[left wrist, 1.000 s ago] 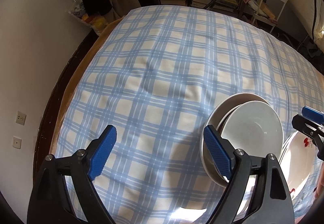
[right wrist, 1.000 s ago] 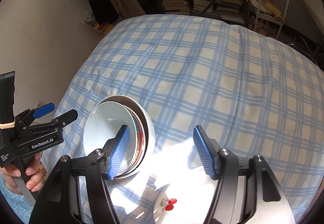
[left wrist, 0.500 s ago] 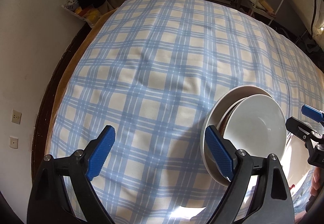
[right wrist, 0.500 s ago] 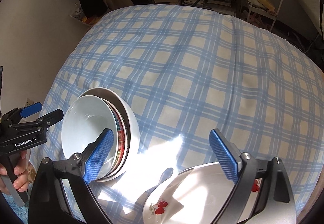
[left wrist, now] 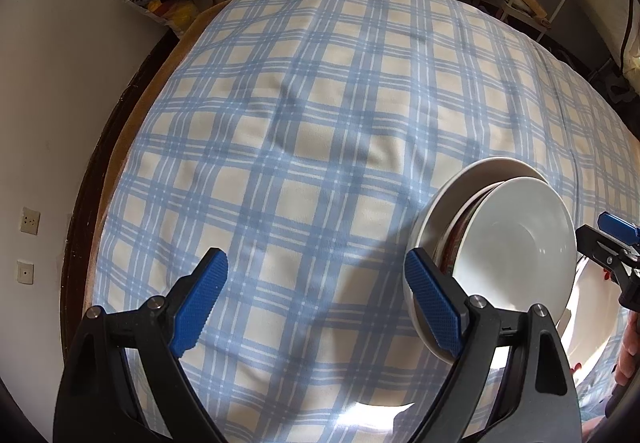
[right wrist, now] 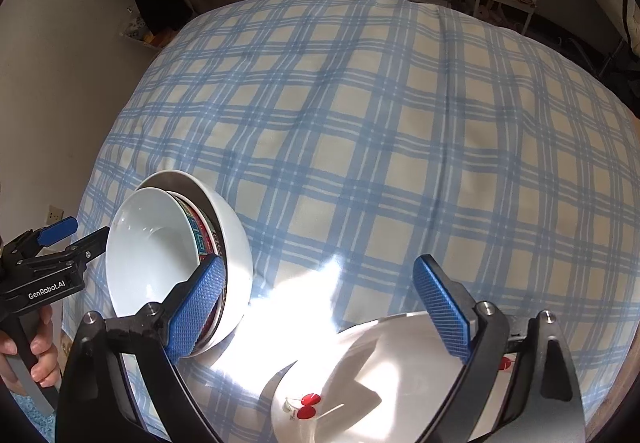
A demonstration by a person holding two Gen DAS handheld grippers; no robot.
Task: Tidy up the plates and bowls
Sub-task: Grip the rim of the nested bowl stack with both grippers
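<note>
A stack of bowls [right wrist: 176, 267] sits on the blue-and-white checked cloth [right wrist: 360, 147] of what looks like a bed: a plain white bowl [left wrist: 516, 247] on top, tilted inside a bowl with a red and teal patterned rim [right wrist: 202, 239], both nested in a larger white bowl [right wrist: 236, 243]. Just beside the stack, on its near right in the right wrist view, lies a white plate with red cherries [right wrist: 360, 383] (bright sunlight washes out the cloth between them).

The left claw [left wrist: 316, 303] hangs wide open over bare cloth to the left of the stack, holding nothing; its right finger stands in front of the stack's rim, and whether it touches I cannot tell.

The right claw [right wrist: 320, 307] has just been opening and now stands wide, with nothing gripped; its left finger stands in front of the stack and its right finger above the plate.
</note>
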